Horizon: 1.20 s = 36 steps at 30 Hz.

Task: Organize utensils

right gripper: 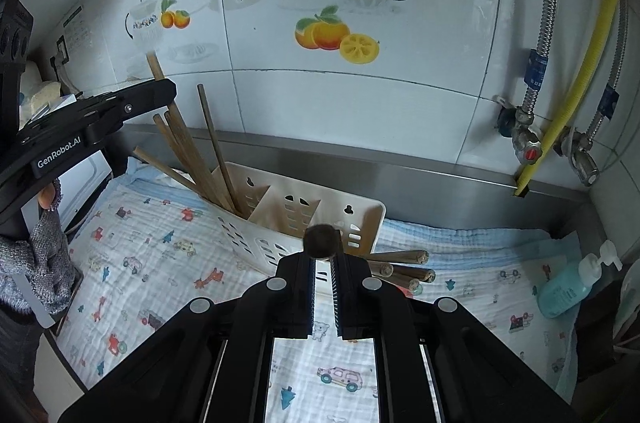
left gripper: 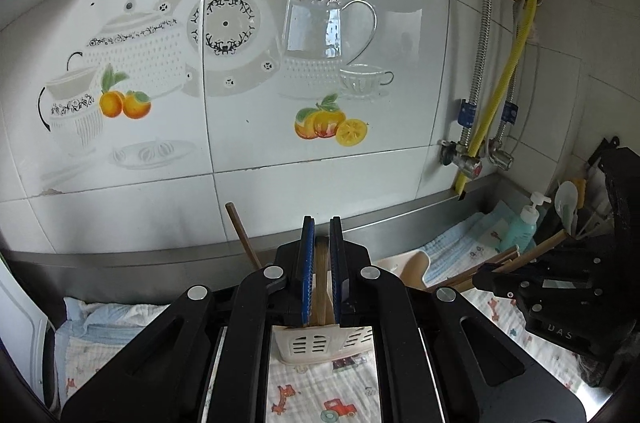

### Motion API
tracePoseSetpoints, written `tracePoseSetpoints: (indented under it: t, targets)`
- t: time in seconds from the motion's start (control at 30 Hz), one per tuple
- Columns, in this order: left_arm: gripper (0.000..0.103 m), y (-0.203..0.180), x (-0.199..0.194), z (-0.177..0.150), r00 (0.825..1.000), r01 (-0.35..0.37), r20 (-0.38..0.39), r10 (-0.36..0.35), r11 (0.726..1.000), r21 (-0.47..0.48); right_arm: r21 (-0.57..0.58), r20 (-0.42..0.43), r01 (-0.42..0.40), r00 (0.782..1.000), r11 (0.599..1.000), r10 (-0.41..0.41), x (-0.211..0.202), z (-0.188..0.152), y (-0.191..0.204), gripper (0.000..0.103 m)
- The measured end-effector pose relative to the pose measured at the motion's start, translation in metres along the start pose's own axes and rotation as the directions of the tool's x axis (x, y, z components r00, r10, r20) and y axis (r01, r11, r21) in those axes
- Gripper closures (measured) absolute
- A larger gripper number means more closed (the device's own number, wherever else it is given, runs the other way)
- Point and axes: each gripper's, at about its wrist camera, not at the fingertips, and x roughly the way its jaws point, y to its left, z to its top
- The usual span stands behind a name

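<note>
The left tool (left gripper: 322, 263) is clamped on a wooden chopstick (left gripper: 321, 283) above the white utensil holder (right gripper: 304, 219), which already contains several chopsticks (right gripper: 188, 159). The right tool (right gripper: 323, 263) is clamped on a chopstick end (right gripper: 322, 241); loose chopsticks (right gripper: 408, 269) lie beside it on the printed cloth (right gripper: 160, 263). A soap bottle (right gripper: 572, 283) stands well apart.

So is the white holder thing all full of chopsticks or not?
Not full. The white utensil holder has chopsticks only in its left compartment; the other two visible compartments look empty. More chopsticks lie on the cloth beside it.
</note>
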Motion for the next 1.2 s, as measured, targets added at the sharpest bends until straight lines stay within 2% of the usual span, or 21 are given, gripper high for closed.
tracePoseSetpoints:
  t: [0.17, 0.23, 0.27, 0.3, 0.33, 0.4, 0.57, 0.8, 0.9, 0.97, 1.0, 1.1, 1.2]
  targets:
    - [0.094, 0.001, -0.005, 0.0, 1.0, 0.009, 0.0, -0.009, 1.0, -0.006, 0.0, 0.008, 0.006, 1.0, 1.0, -0.006, 0.001, -0.002, 0.002, 0.095]
    - [0.094, 0.002, -0.009, -0.001, 1.0, 0.015, 0.0, -0.015, 1.0, -0.011, 0.002, 0.014, 0.006, 1.0, 1.0, -0.006, -0.001, -0.003, 0.003, 0.092]
    - [0.094, 0.003, -0.011, -0.001, 1.0, 0.015, 0.001, -0.015, 1.0, -0.012, -0.001, 0.022, 0.017, 1.0, 1.0, -0.017, -0.003, -0.003, 0.004, 0.086]
    - [0.09, 0.003, -0.013, -0.002, 1.0, 0.013, 0.005, -0.013, 1.0, -0.011, -0.007, 0.026, 0.021, 0.999, 1.0, -0.021, -0.004, -0.004, 0.005, 0.083]
    - [0.078, 0.003, -0.016, -0.002, 1.0, 0.013, 0.008, -0.013, 1.0, -0.011, -0.007, 0.03, 0.02, 0.999, 1.0, -0.02, -0.006, -0.004, 0.006, 0.082]
    - [0.064, 0.002, -0.022, -0.004, 1.0, -0.003, 0.02, 0.004, 1.0, -0.009, -0.009, 0.038, 0.025, 0.999, 1.0, -0.024, -0.009, -0.005, 0.009, 0.08]
    - [0.062, 0.003, -0.038, -0.009, 0.999, -0.006, 0.034, 0.007, 1.0, -0.005, -0.024, 0.068, 0.053, 0.996, 0.998, -0.051, -0.021, -0.011, 0.016, 0.071]
    - [0.041, 0.005, -0.065, -0.022, 0.998, -0.015, 0.054, 0.016, 1.0, -0.015, -0.031, 0.124, 0.103, 0.987, 0.994, -0.098, -0.042, -0.022, 0.026, 0.054]
    - [0.039, 0.004, -0.074, -0.03, 0.998, -0.024, 0.059, 0.024, 1.0, -0.005, -0.038, 0.15, 0.126, 0.982, 0.991, -0.119, -0.051, -0.028, 0.033, 0.046]
    - [0.033, 0.003, -0.081, -0.037, 0.998, -0.026, 0.061, 0.026, 1.0, -0.004, -0.046, 0.168, 0.135, 0.978, 0.99, -0.125, -0.057, -0.034, 0.039, 0.038]
    - [0.028, 0.004, -0.084, -0.04, 0.998, -0.029, 0.063, 0.03, 1.0, -0.006, -0.049, 0.177, 0.142, 0.975, 0.989, -0.131, -0.06, -0.036, 0.041, 0.037]
    - [0.027, 0.004, -0.095, -0.05, 0.997, -0.032, 0.069, 0.032, 0.999, -0.002, -0.058, 0.197, 0.165, 0.969, 0.985, -0.15, -0.066, -0.044, 0.049, 0.032]
    - [0.019, 0.005, -0.105, -0.061, 0.995, -0.055, 0.078, 0.055, 0.998, 0.002, -0.06, 0.216, 0.19, 0.961, 0.98, -0.173, -0.071, -0.054, 0.056, 0.026]
